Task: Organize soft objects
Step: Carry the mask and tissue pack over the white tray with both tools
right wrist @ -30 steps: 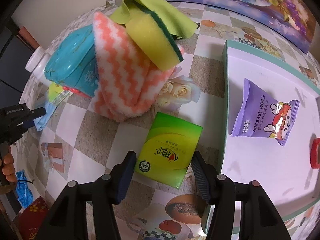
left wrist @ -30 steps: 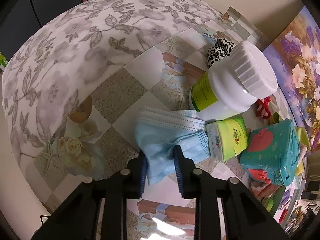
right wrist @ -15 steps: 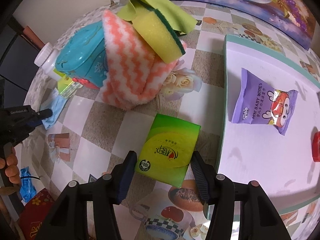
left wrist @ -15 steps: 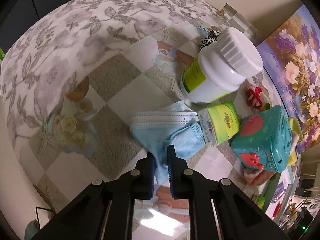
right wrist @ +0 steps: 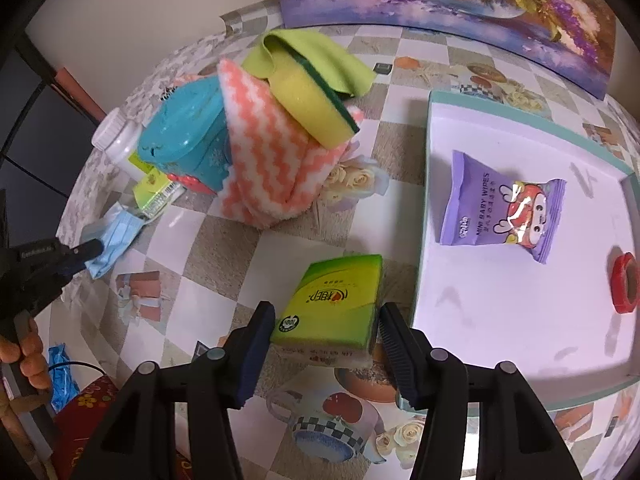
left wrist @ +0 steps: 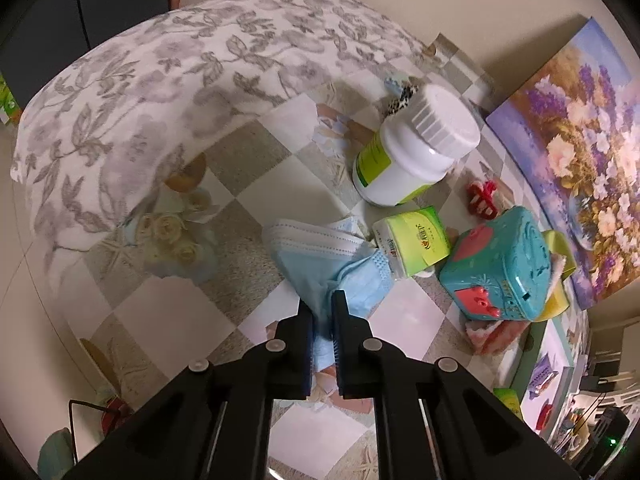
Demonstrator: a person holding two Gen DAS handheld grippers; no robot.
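- Where the left gripper (left wrist: 322,312) pinches shut on it, the blue face mask (left wrist: 320,256) lies crumpled on the checkered tablecloth (left wrist: 168,312), its far edge touching a small green tissue pack (left wrist: 412,240).
- Just beyond stand a white jar (left wrist: 416,152) and a teal plastic box (left wrist: 500,264).
- The right gripper (right wrist: 326,320) clasps a green tissue packet (right wrist: 332,304) between both pads, its near end tilted up off the cloth.
- Right of it, the white tray (right wrist: 472,320) holds purple baby wipes (right wrist: 500,208) and a red tape roll (right wrist: 624,282).
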